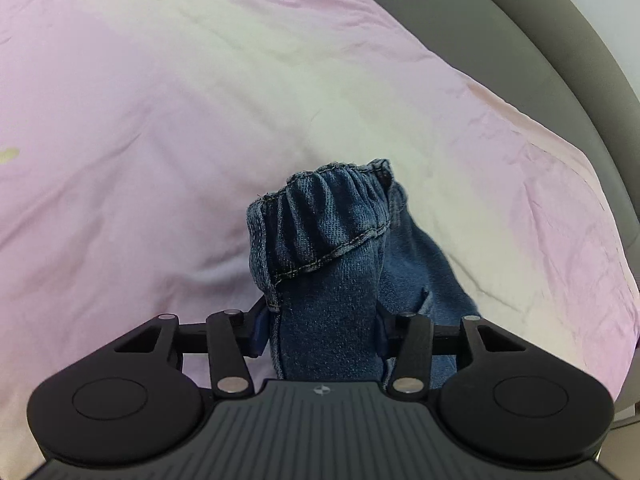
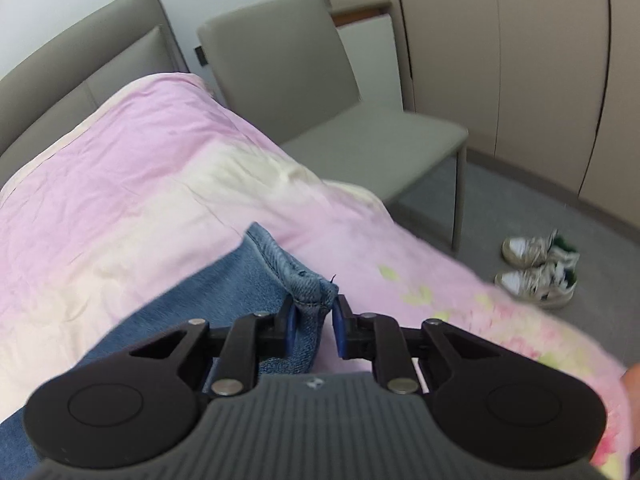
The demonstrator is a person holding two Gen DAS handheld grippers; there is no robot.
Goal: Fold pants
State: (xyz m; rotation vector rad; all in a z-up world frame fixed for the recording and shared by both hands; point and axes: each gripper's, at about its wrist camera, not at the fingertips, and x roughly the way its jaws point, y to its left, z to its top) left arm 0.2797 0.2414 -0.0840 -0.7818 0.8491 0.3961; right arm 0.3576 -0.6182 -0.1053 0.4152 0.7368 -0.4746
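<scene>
The pants are blue denim jeans (image 1: 332, 248). In the left wrist view a bunched end with a stitched hem stands up between the fingers of my left gripper (image 1: 320, 330), which is shut on it above the pink bedspread (image 1: 140, 140). In the right wrist view my right gripper (image 2: 314, 326) is shut on another hemmed corner of the jeans (image 2: 308, 304); a small gap shows beside the right pad. The rest of the denim (image 2: 192, 304) trails down-left over the bed. The stretch of the pants between the two grippers is hidden.
The pink and cream bedspread (image 2: 140, 176) covers the bed, with a grey padded headboard (image 2: 80, 60) behind. A grey chair (image 2: 320, 100) stands beside the bed. A pair of white sneakers (image 2: 536, 268) lies on the grey floor at right. Beige wall panels (image 2: 520, 60) stand behind.
</scene>
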